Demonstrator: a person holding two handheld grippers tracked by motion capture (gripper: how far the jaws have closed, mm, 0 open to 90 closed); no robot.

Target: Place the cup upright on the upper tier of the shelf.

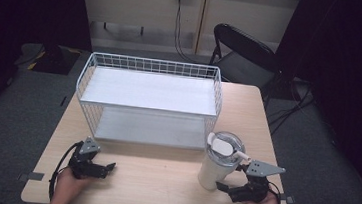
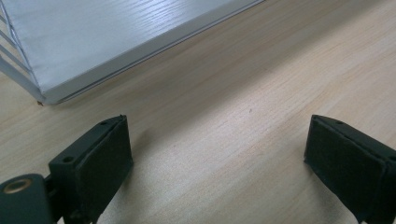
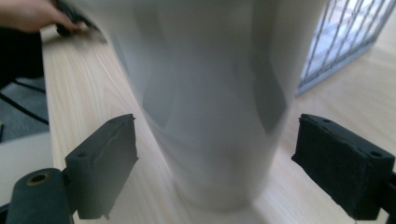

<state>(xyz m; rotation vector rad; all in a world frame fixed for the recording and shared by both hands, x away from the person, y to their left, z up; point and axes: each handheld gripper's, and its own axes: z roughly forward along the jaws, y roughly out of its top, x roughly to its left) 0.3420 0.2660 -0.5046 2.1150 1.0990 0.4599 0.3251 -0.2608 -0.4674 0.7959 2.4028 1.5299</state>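
Observation:
A white tumbler (image 1: pixel 216 163) with a clear lid and a straw stands upright on the wooden table (image 1: pixel 161 180), front right. My right gripper (image 1: pixel 228 189) is open just right of its base. In the right gripper view the tumbler (image 3: pixel 210 102) looms blurred between and just beyond the spread pads (image 3: pixel 105 163); the right gripper (image 3: pixel 212 163) touches nothing. My left gripper (image 1: pixel 106 167) rests low at the front left, open and empty. In the left gripper view its open left gripper (image 2: pixel 217 154) faces bare wood, with the rack's bottom shelf (image 2: pixel 112 42) ahead.
A white two-tier wire rack (image 1: pixel 149 101) stands at the table's middle, both shelves bare. A black folding chair (image 1: pixel 246 55) sits behind the table's far right corner. The other hand (image 3: pixel 28 14) appears at the far left of the right gripper view.

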